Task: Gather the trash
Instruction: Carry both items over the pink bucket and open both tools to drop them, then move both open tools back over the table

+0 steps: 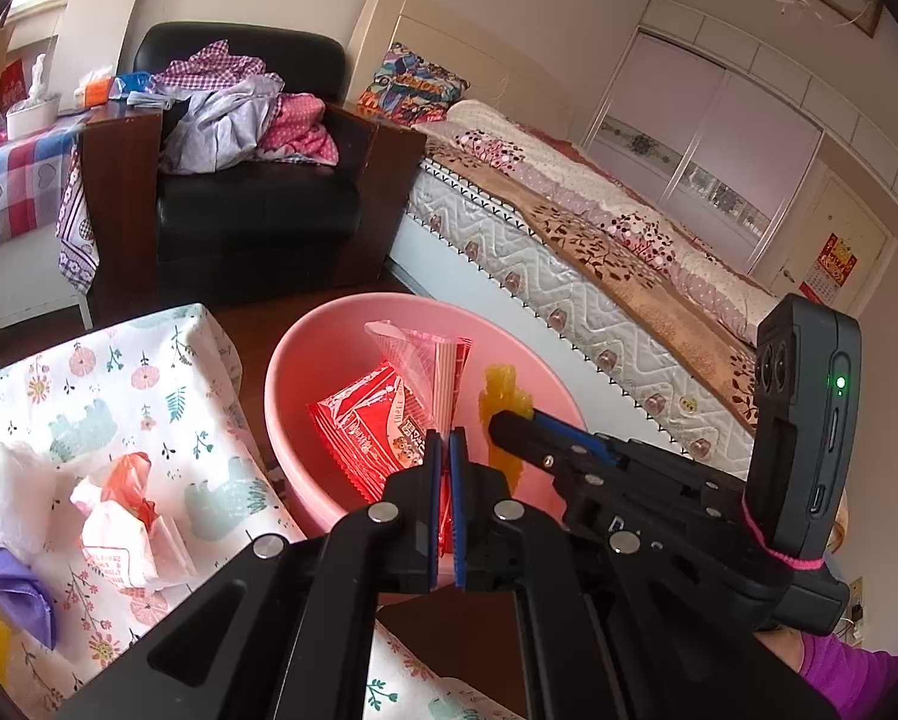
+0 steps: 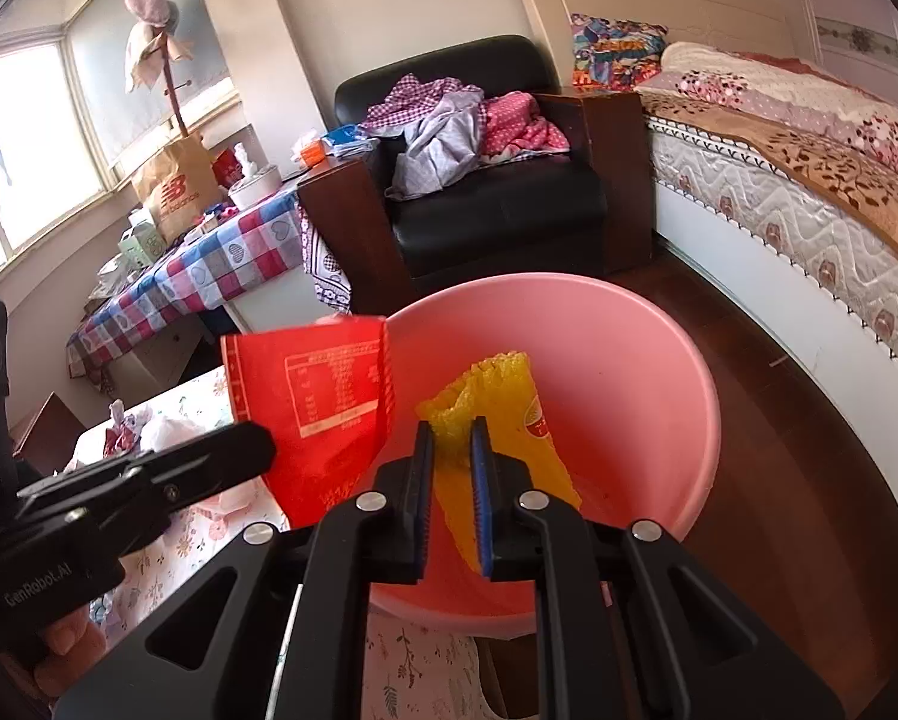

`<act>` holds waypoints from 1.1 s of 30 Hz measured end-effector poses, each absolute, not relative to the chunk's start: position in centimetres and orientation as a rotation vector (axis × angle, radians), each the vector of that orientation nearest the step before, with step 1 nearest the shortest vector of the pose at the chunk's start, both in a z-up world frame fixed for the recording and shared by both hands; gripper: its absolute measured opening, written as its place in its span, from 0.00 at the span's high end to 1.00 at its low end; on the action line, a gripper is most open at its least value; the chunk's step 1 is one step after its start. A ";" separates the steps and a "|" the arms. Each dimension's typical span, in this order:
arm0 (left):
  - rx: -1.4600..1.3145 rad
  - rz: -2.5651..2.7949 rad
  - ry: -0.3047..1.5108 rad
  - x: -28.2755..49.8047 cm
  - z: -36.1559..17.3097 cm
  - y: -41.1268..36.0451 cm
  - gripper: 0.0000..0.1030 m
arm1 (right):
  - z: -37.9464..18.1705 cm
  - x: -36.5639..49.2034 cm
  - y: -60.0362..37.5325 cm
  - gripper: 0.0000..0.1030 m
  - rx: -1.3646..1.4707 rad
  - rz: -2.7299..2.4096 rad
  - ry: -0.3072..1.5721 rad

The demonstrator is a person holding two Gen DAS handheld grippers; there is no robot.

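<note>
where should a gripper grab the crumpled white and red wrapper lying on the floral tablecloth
Probably at the raised red twist on top of the crumpled white and red wrapper, coming straight down from above. The wrapper lies loose on the floral tablecloth, and its puckered top offers a ridge to pinch; its flat white edges hug the cloth.

Right gripper point(image 2: 451, 438) fingers pinch a yellow wrapper point(image 2: 508, 414) over the pink basin point(image 2: 658, 372).

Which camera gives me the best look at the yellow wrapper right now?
The right wrist view: the yellow wrapper fills the centre, pinched in the right tongs over the pink basin. The left wrist view shows only a thin strip beyond the right tongs.
</note>
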State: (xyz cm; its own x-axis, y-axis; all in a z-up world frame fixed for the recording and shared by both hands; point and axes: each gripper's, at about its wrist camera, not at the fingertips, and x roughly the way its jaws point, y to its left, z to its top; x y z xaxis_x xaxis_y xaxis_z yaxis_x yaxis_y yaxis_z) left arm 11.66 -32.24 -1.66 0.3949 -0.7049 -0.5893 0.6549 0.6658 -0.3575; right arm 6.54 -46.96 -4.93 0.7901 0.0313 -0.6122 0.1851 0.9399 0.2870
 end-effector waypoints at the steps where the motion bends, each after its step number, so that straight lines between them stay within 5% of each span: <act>1: -0.071 -0.864 0.782 11.2 -1.6 -32.3 0.98 | -5.0 6.6 -47.1 0.88 0.344 -0.093 0.655; 5: -0.063 -0.858 0.780 11.0 -1.6 -32.3 0.95 | -5.4 6.7 -47.5 0.86 0.363 -0.117 0.663; 10: -0.073 -0.861 0.780 10.9 -1.1 -32.1 0.82 | -5.5 6.5 -48.2 0.69 0.384 -0.122 0.651; 21: -0.056 -0.858 0.671 8.4 2.2 -29.9 0.66 | -3.3 5.1 -45.4 0.68 0.291 -0.089 0.601; 33: -0.062 -0.736 0.607 5.0 5.1 -22.5 0.65 | -0.3 3.4 -38.8 0.66 0.270 0.096 0.568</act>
